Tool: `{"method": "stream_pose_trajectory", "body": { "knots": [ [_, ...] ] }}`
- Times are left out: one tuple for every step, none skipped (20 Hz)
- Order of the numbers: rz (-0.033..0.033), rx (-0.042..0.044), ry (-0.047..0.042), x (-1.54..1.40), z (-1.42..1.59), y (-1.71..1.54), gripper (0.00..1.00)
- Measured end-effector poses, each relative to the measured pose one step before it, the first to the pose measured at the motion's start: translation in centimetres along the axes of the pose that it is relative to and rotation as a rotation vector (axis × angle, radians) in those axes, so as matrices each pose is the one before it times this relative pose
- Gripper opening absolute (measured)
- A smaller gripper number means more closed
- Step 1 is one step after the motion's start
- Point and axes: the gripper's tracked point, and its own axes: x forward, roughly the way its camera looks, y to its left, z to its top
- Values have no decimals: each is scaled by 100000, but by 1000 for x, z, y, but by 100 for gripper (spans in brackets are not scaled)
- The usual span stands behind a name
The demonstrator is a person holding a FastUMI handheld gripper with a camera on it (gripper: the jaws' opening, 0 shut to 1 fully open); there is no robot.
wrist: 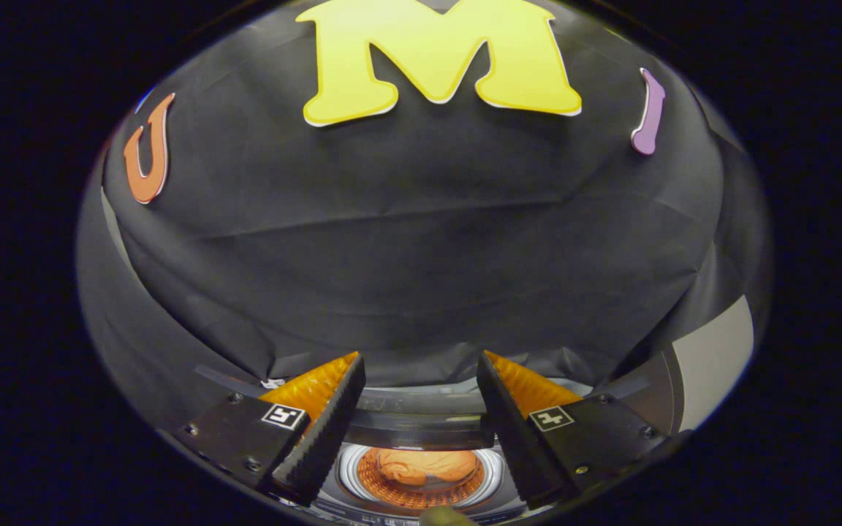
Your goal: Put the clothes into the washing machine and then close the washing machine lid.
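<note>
The gripper (421, 380) hangs empty, fingers apart, over the washer (421, 427); the clothes (428, 465) lie inside. The lid, unseen here, could slip from a poor grip.

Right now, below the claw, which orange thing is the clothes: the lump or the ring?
The smooth folded lump in the middle; the ring around it is dotted, likely the drum wall. The claw hangs open above, fingers holding nothing.
</note>
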Motion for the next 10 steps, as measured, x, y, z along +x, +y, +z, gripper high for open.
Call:
{"method": "stream_pose_trajectory", "body": {
  "knots": [
    [-40, 49, -129, -197, -52, -22, 96],
    [65, -85, -17, -303, -384, 3, 96],
    [76, -298, -240, -157, -118, -23, 96],
    [36, -245, -342, -139, -7, -10, 96],
    [-109, 33, -349, -129, -87, 44, 97],
    [-88, -325, -276, -129, -134, 64, 97],
    [-92, -135, -165, -167, -62, 17, 96],
    [-5, 17, -14, -200, -167, 71, 96],
    [9, 42, -168, -40, -57, -8, 97],
    [-9, -167, -294, -197, -74, -16, 96]
  ]
}}
